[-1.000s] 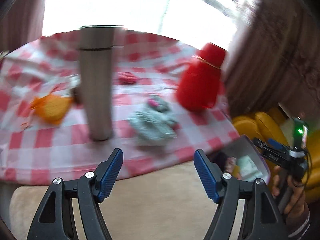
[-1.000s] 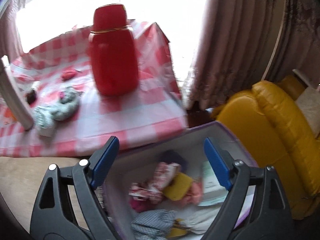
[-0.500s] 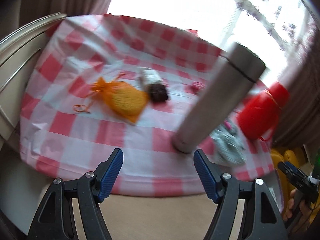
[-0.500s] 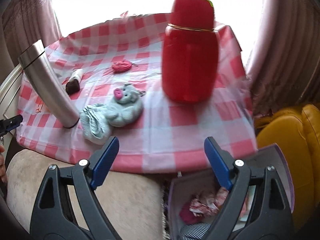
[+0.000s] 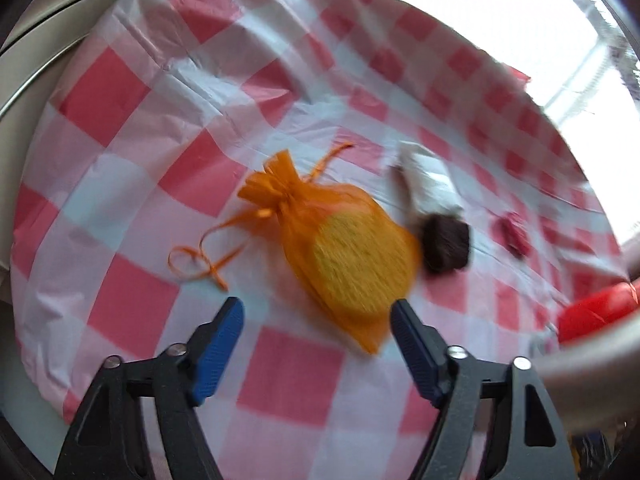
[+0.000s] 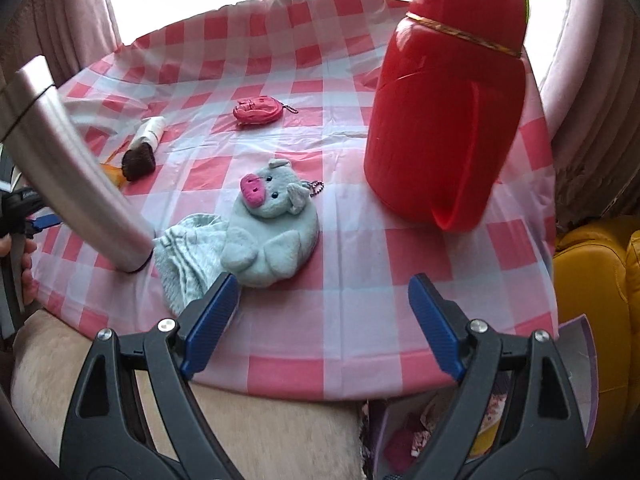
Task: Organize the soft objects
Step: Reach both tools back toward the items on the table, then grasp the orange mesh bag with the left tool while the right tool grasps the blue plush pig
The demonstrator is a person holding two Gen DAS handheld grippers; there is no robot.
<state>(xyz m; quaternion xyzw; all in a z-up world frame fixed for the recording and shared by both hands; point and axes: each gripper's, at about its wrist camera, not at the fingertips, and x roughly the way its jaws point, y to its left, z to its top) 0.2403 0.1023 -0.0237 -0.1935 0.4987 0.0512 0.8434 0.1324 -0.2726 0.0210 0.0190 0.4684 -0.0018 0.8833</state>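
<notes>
A: So where are the soft things?

B: Spread over the red-and-white checked tablecloth [image 6: 352, 304]. An orange organza pouch [image 5: 340, 256] lies toward the left edge of the tabletop, its ribbon trailing away from it. The left gripper [image 5: 316, 328] hangs just above the pouch's lower end with its jaws wide apart; they have just been opening, and the pads are clear of the pouch.

A: And the right one?

B: The right gripper [image 6: 322, 314] has its jaws spread too, with nothing between them but cloth, at the near edge of the tabletop. Just beyond its left finger a grey plush pig [image 6: 272, 228] with a pink snout lies touching a pale knitted sock [image 6: 188, 260].

A: What else is up there?

B: A brown-and-white rolled piece [image 5: 436, 220] just beside the pouch, and a small pink coin purse [image 6: 256, 110] farther back. A steel flask [image 6: 76, 172] stands next to the sock, and a red thermos jug [image 6: 448, 116] stands toward the right edge.

A: Anything below the table?

B: A purple-rimmed box [image 6: 576, 364] holding fabric items, under the near right corner beside a yellow armchair [image 6: 596, 300].
</notes>
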